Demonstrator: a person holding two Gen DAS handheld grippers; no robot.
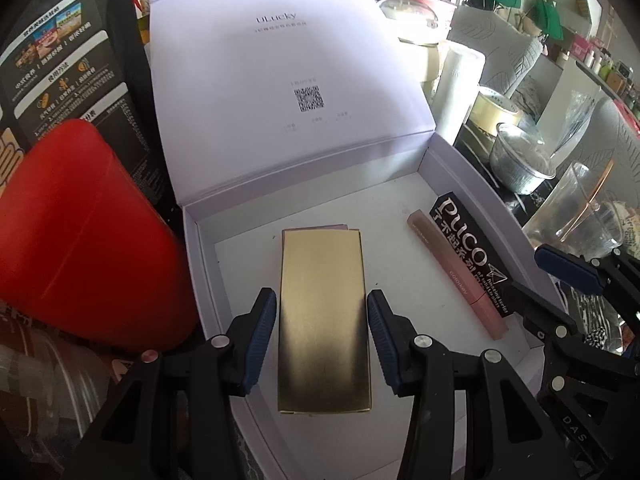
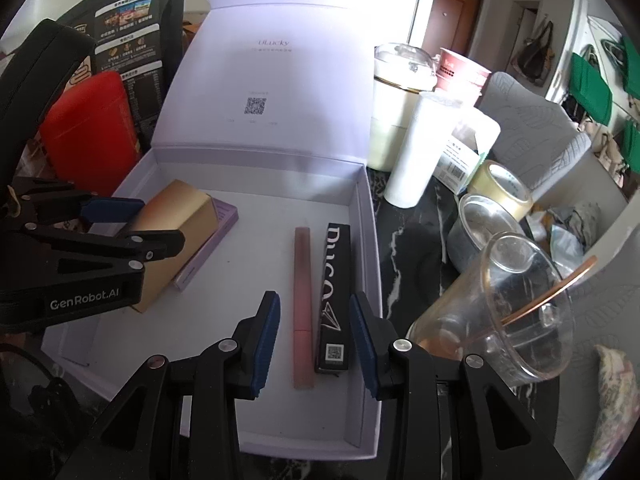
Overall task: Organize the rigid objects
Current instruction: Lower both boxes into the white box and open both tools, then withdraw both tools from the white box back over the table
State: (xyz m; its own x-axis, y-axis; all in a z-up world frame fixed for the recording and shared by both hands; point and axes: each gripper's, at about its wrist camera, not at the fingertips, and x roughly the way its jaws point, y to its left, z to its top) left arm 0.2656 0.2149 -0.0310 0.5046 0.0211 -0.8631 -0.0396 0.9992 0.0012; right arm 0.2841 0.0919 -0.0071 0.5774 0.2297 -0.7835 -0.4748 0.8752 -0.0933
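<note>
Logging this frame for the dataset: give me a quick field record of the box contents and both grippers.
container: white box, lid open and standing up at the back
gold box: inside, left part, lying on a thin lilac box
pink tube: inside, right part, lying flat
black carton: beside the pink tube, along the right wall
left gripper: open, pads either side of the gold box, small gaps visible
right gripper: open, above the tube and carton, holding nothing

A lived-in home: handbags (image 2: 538,56) and green tote bags (image 2: 590,86) hang on the wall at upper right, a brown door (image 2: 452,16) stands behind, and the dark marble surface (image 2: 416,248) is crowded with paper cups (image 2: 462,70) and tape (image 2: 506,188).
</note>
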